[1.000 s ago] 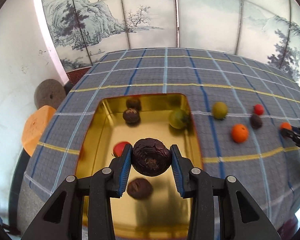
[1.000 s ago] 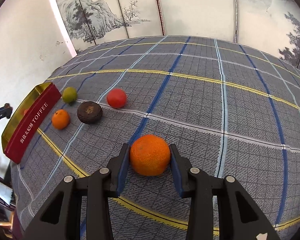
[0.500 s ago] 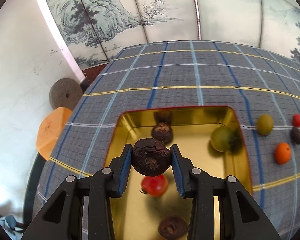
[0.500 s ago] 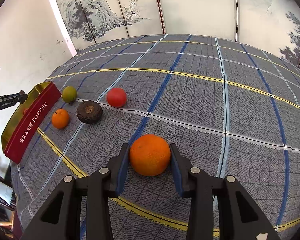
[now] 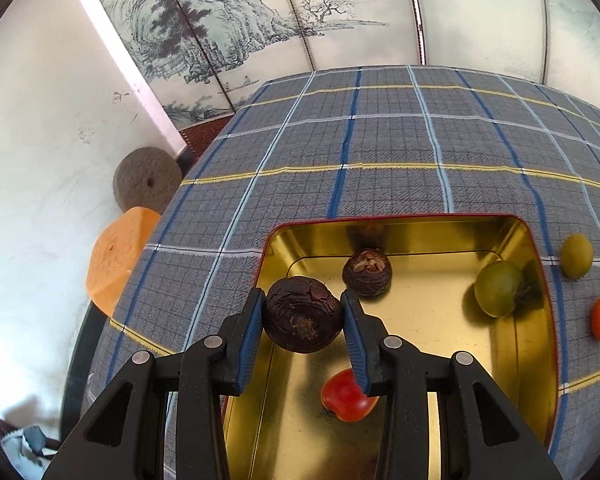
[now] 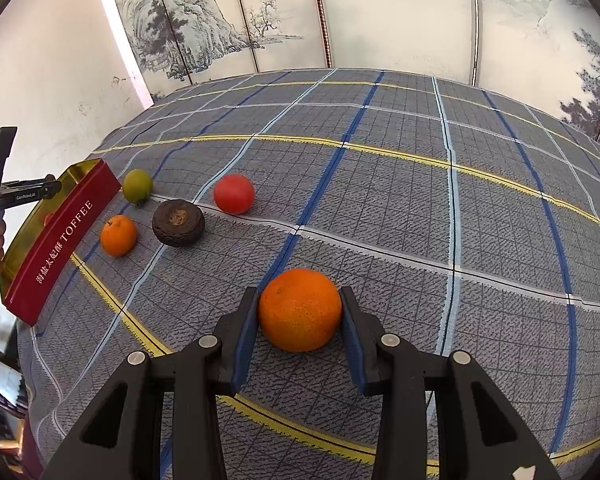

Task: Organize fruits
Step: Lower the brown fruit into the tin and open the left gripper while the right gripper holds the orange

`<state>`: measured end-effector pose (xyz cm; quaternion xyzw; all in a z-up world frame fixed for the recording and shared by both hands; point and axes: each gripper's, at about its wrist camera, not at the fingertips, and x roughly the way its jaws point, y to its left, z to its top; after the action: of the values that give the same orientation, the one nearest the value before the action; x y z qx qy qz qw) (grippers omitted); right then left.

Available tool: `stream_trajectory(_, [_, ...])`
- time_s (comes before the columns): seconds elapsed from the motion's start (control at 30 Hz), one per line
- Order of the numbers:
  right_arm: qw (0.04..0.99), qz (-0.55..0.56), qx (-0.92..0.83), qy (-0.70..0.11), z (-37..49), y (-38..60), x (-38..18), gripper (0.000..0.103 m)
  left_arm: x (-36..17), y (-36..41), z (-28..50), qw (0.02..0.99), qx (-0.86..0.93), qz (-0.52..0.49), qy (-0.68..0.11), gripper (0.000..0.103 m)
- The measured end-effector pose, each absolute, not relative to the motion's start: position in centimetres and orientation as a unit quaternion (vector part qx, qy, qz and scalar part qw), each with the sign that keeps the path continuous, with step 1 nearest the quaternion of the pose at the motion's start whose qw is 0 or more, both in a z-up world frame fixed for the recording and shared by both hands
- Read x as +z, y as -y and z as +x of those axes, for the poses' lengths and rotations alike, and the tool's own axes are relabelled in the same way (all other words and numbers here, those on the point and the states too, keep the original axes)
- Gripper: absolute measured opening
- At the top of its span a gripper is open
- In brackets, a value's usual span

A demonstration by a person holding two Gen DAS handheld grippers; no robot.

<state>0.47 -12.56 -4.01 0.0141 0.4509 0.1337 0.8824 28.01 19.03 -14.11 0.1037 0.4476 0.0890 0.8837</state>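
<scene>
Two grippers each clamp a fruit: the left gripper [image 5: 303, 318] holds a dark wrinkled fruit [image 5: 302, 314] over the gold tin's [image 5: 538, 320] near-left corner, while the right gripper [image 6: 300, 314] grips an orange [image 6: 300, 309] low over the table [image 6: 420, 208]. I'd lower the dark one onto bare gold, clear of the red fruit [image 5: 346, 396], before opening.

Bright, even daylight fills both fisheye views — the shiny gold metal tin [image 5: 538, 320] throws glare and soft reflections, short shadows sit under the fruit, straight plaid lines bow toward dark vignetted corners, and focus is crisp throughout.
</scene>
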Motion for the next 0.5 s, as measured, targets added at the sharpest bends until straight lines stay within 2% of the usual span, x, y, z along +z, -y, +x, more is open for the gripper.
stream_trajectory(0.23, [0.882,0.011,0.133,-0.451,0.5,12.4,-4.0,0.036,-14.4,-19.4,28.1,0.882,0.101,0.112,-0.447,0.041])
stream_trajectory(0.37, [0.882,0.009,0.132,-0.451,0.5,12.3,-4.1,0.036,-14.2,-19.4,27.9,0.885,0.100,0.117,-0.440,0.049])
stream_trajectory(0.5, [0.882,0.009,0.132,-0.452,0.6,12.3,-4.1,0.036,-13.5,-19.0,27.0,0.890,0.096,0.111,-0.432,0.051])
